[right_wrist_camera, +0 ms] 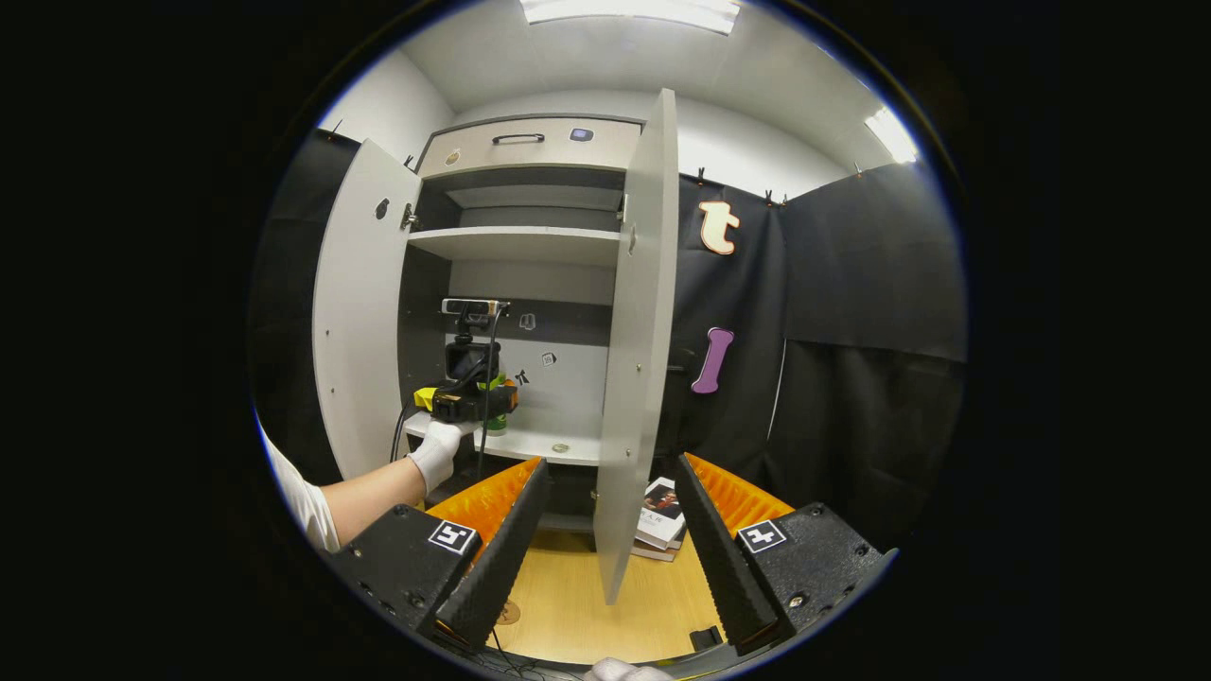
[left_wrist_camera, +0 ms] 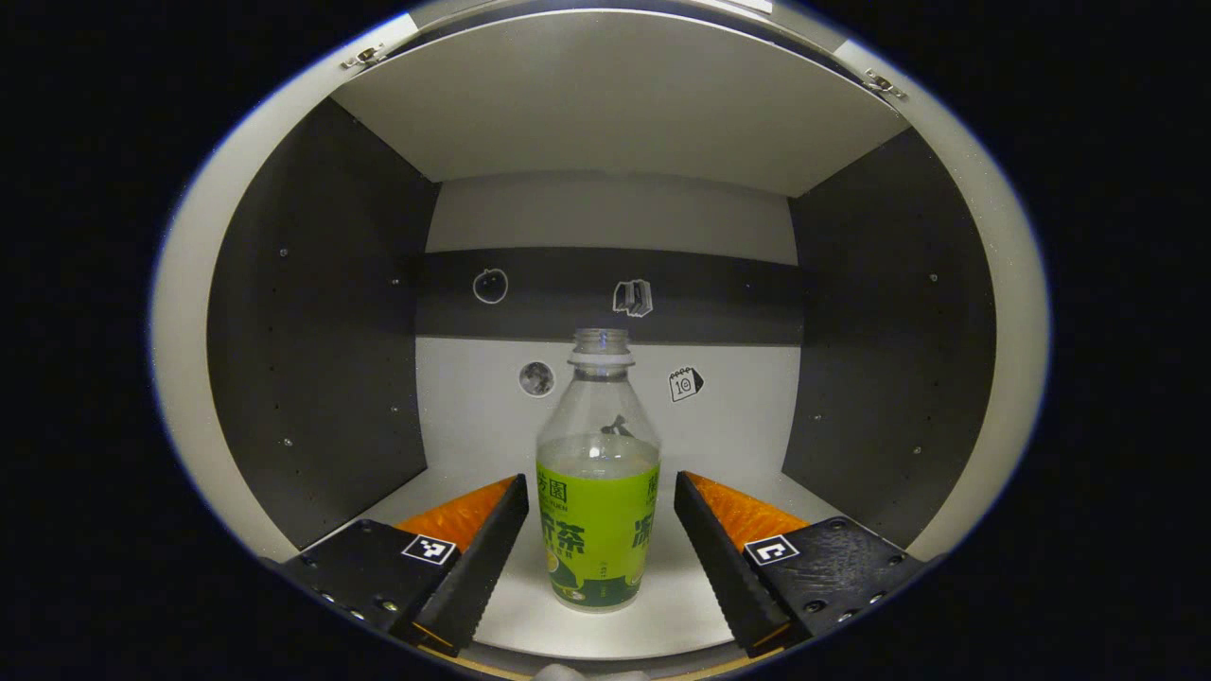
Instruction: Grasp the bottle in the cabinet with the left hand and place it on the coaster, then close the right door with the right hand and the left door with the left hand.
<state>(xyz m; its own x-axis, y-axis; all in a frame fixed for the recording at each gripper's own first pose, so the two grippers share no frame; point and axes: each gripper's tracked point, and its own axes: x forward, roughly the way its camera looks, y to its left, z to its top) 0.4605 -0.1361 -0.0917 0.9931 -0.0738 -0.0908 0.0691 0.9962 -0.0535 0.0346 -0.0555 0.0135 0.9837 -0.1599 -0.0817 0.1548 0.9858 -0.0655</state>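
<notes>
The first step is in hand: in the left gripper view the left gripper stands spread wide with one finger on either side of the single bottle, low in the centre of the frame on the cabinet shelf, and neither pad yet touches it. Next, by this reading, the fingers must close on the green label and lift. In the right gripper view the right gripper hangs released at bottom centre, facing two open doors, the left door and the right door; a coaster cannot be made out for certain.

I am seeing the bottle standing on the cabinet shelf between my left gripper's fingers; the right door is hanging between my right gripper's fingers.
</notes>
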